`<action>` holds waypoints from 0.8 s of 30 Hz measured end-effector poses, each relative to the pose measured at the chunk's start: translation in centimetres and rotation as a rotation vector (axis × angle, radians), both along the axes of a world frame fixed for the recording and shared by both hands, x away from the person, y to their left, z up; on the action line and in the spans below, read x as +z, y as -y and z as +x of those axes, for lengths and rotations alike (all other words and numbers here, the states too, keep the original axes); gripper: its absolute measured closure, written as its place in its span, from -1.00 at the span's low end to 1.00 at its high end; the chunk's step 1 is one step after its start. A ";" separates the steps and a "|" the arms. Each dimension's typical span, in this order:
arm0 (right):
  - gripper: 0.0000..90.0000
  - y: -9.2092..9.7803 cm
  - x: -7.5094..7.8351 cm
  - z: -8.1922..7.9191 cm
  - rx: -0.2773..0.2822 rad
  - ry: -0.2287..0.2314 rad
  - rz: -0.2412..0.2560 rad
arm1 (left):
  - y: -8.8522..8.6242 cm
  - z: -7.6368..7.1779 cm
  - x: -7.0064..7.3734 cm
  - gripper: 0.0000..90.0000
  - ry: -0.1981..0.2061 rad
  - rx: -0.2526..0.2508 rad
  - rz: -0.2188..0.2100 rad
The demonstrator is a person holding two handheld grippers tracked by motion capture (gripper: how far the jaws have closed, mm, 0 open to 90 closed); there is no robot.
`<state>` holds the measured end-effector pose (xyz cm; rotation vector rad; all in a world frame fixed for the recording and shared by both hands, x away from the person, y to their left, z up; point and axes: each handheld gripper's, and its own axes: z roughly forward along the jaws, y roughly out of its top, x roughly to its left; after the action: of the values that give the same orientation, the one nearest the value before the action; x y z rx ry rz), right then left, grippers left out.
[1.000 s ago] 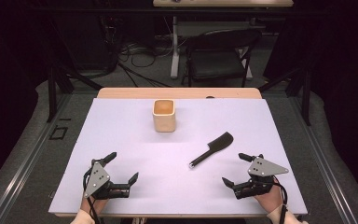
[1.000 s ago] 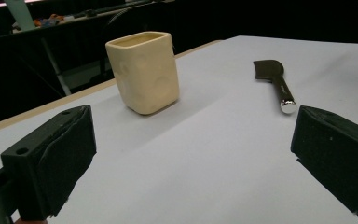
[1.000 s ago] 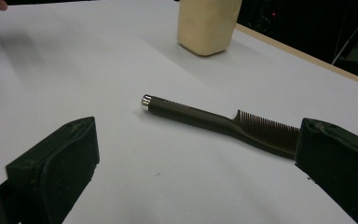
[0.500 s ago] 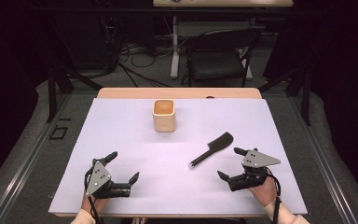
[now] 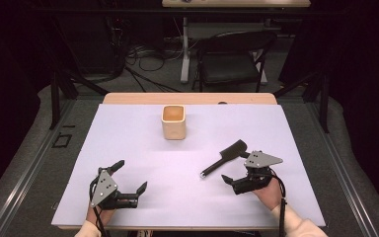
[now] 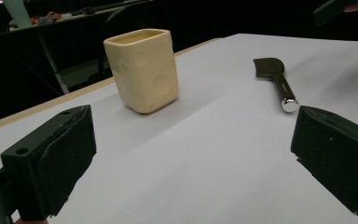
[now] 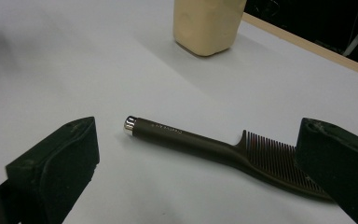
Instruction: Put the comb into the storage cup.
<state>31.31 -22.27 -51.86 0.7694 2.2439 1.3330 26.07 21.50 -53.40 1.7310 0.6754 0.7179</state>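
Note:
A black comb [image 5: 224,157] with a silver-capped handle lies flat on the white table right of centre; in the right gripper view the comb [image 7: 205,142] lies just ahead between the jaws. My right gripper [image 5: 235,167] is open, low over the table, just short of the comb and apart from it. A cream square cup [image 5: 173,122] stands upright at the middle back, and the cup [image 6: 142,70] is well ahead in the left gripper view. My left gripper [image 5: 132,175] is open near the front left, holding nothing.
The white table top [image 5: 128,133] ends in a wooden strip [image 5: 143,98] behind the cup. A black chair [image 5: 232,57] and cables are on the floor beyond. In the left gripper view the comb [image 6: 275,79] lies at right, with the other gripper [image 6: 349,18] past it.
My right gripper has moved forward and to the left, closing in on the comb. The left gripper, cup and comb have stayed put.

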 end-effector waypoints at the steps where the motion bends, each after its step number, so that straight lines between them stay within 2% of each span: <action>1: -1.00 0.0 0.0 0.1 0.002 0.000 -0.003 | 0.0 0.0 0.0 -1.00 -0.001 0.000 0.001; 19: -1.00 -1.4 -0.2 1.8 0.003 -0.047 -0.015 | 0.0 0.0 0.0 -1.00 0.001 0.006 0.007; 24: -1.00 -1.5 -0.3 2.3 -0.002 -0.064 -0.002 | 0.0 0.0 0.0 -1.00 0.000 0.007 0.007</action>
<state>33.65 -20.78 -52.12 0.8249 2.2925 1.3226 26.06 21.51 -53.42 1.7354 0.6800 0.7264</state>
